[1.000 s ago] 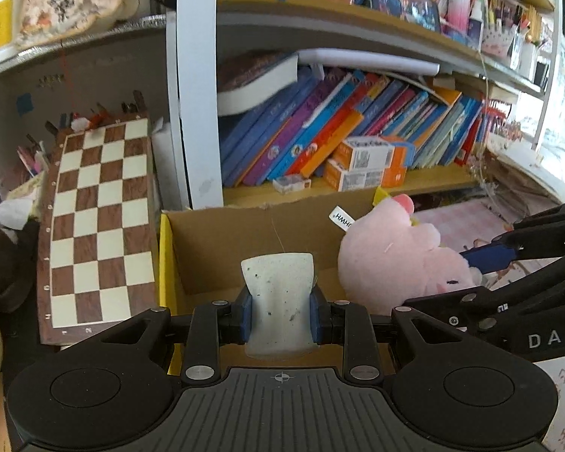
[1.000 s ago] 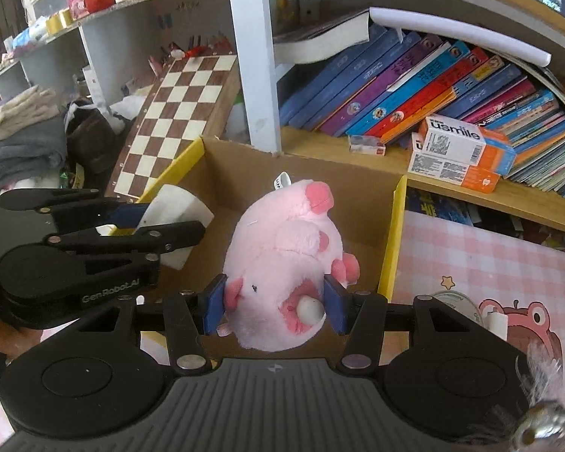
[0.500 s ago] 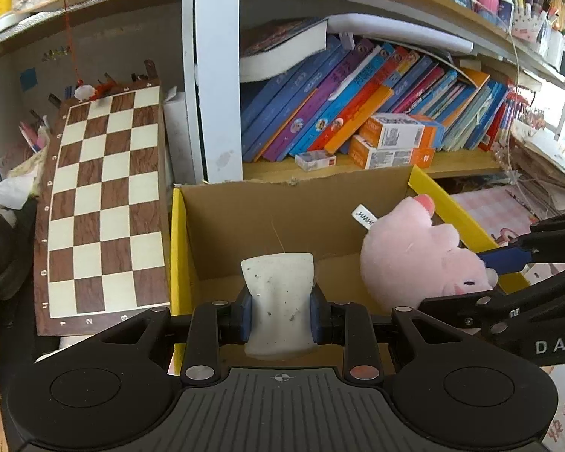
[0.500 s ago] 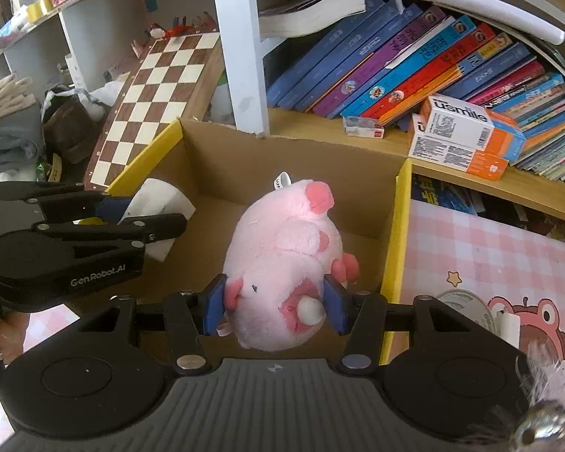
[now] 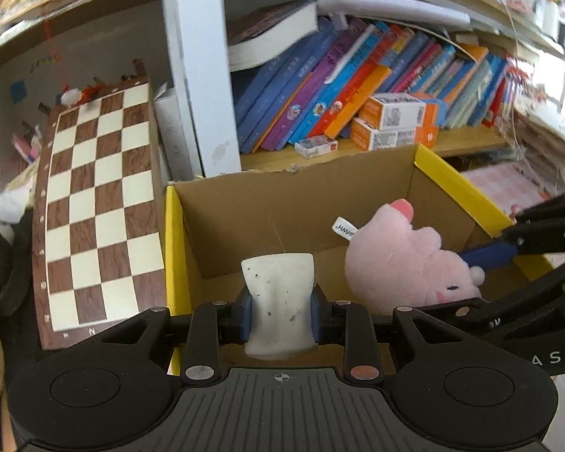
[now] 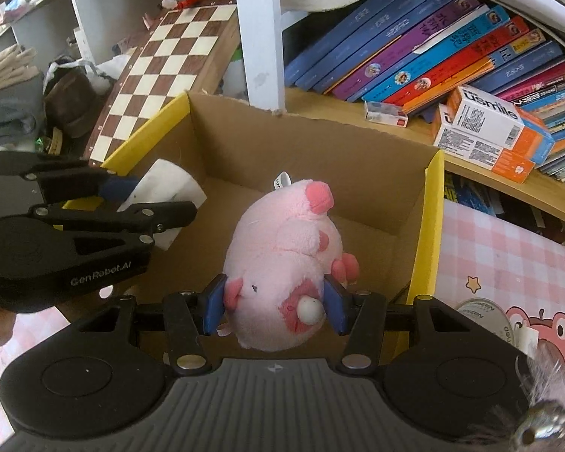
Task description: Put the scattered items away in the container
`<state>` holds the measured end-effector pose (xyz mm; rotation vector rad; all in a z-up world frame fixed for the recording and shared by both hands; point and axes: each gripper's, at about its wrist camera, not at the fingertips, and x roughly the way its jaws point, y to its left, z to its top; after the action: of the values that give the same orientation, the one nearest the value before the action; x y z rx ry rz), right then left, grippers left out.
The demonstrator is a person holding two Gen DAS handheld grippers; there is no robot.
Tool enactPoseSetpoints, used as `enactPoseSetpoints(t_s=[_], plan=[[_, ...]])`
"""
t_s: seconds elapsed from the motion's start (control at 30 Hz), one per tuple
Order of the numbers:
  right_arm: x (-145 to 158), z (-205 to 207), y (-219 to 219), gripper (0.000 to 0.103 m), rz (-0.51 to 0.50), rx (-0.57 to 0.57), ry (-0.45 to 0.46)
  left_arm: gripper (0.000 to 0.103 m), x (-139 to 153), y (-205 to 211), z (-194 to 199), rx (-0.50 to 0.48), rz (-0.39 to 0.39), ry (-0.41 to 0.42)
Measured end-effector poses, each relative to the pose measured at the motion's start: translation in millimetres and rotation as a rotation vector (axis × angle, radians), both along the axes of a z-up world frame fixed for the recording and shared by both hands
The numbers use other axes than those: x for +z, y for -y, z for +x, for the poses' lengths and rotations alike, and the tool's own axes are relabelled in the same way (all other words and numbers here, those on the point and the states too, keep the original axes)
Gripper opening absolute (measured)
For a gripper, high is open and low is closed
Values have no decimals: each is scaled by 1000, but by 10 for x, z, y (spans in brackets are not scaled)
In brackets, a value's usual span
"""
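Cardboard box (image 6: 320, 158) sits open beneath 2 loads — right gripper (image 6: 275, 303) clamped on pink plush pig (image 6: 282, 260), left gripper (image 5: 280, 318) pinching white pad (image 5: 278, 301) — so I judge both need lowering, then releasing.

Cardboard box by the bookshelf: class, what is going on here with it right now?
A person is tidying, with a hand-held gripper in each hand. The left hand-held gripper is shut on a white speckled block, and the right hand-held gripper is shut on a pink plush pig. Both items are held over the open cardboard box with yellow-edged flaps, in front of the shelf of books. Neither has been released yet.
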<state>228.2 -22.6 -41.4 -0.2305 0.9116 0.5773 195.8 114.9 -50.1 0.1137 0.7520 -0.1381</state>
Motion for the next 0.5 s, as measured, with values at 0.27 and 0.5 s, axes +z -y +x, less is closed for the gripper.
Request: enactPoseSetpoints(t_s=[0.27, 0.5], plan=[[-55, 8, -56, 51, -23, 23, -1, 29, -40, 60, 49, -26, 64, 0], [-56, 13, -124, 51, -57, 79, 20, 32, -66, 89, 77, -38, 101, -6]])
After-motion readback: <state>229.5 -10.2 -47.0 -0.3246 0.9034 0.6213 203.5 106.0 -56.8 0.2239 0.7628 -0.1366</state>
